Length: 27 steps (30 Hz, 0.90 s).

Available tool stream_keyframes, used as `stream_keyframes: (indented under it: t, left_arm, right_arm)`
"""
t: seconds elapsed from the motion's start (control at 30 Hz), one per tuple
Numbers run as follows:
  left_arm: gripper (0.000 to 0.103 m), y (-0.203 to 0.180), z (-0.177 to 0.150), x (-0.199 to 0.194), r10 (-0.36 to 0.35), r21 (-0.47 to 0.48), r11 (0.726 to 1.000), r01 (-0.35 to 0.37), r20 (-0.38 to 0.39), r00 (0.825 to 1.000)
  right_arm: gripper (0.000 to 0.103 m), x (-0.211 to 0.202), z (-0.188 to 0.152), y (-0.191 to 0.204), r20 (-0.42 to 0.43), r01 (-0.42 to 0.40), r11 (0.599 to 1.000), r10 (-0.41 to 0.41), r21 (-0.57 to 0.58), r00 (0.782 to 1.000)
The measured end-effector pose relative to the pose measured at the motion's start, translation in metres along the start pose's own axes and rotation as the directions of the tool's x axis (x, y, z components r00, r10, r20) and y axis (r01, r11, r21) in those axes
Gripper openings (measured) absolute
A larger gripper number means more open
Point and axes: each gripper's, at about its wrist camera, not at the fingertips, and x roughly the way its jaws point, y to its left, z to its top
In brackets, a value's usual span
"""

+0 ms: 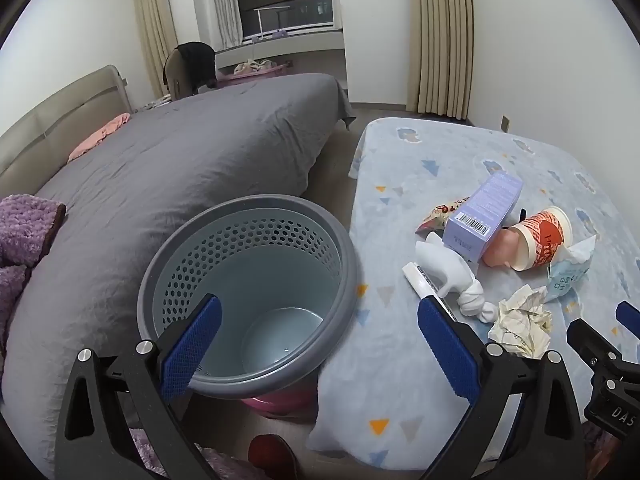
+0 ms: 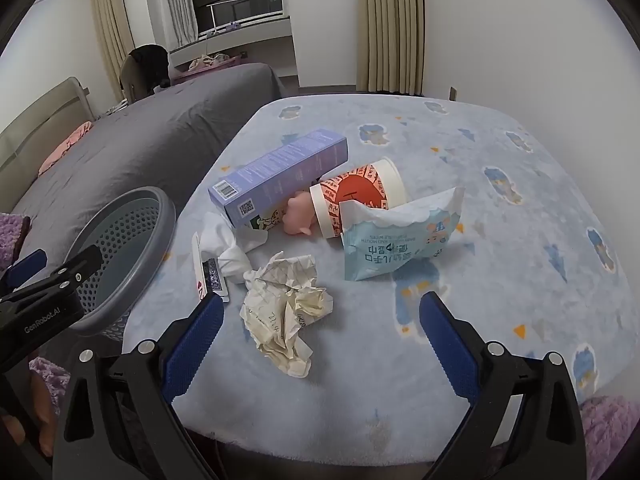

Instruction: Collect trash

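Observation:
A grey perforated trash bin (image 1: 248, 296) stands empty beside a table with a light blue patterned cloth (image 2: 460, 184). On the cloth lie crumpled paper (image 2: 286, 314), a purple box (image 2: 280, 178), an orange paper cup (image 2: 356, 196) on its side, a blue wipes packet (image 2: 400, 236), a twisted white tissue (image 2: 232, 252) and a flat white stick (image 2: 208, 276). My left gripper (image 1: 320, 336) is open and empty above the bin's near rim. My right gripper (image 2: 320, 336) is open and empty, just in front of the crumpled paper. The bin also shows in the right wrist view (image 2: 124, 240).
A bed with a grey cover (image 1: 180, 160) runs along the left, with a purple blanket (image 1: 24, 232) near its edge. A pink object (image 1: 280, 402) sits under the bin. Curtains (image 1: 440, 36) and a window are at the far wall.

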Motion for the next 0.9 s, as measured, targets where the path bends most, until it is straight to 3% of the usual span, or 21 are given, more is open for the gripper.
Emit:
stream_keyframes:
  t: [0.47,0.53,0.9]
  left_arm:
    - [0.097,0.022,0.001,-0.007,-0.011,-0.002,1.0,0.011,0.001,1.0]
    - [0.097,0.005,0.0,-0.009,0.006,0.009,1.0,-0.006,0.011,1.0]
    - [0.097,0.004,0.0,-0.008,0.007,0.01,1.0,-0.007,0.015,1.0]
  right_arm:
    - [0.094,-0.01,-0.002,0.005,0.019,0.002,1.0,-0.002,0.001,1.0]
    - [0.094,-0.01,-0.001,0.005,0.02,0.003,1.0,-0.003,0.002,1.0]
    - [0.094,-0.013,0.002,0.003,0.021,-0.003,1.0,0.003,0.003,1.0]
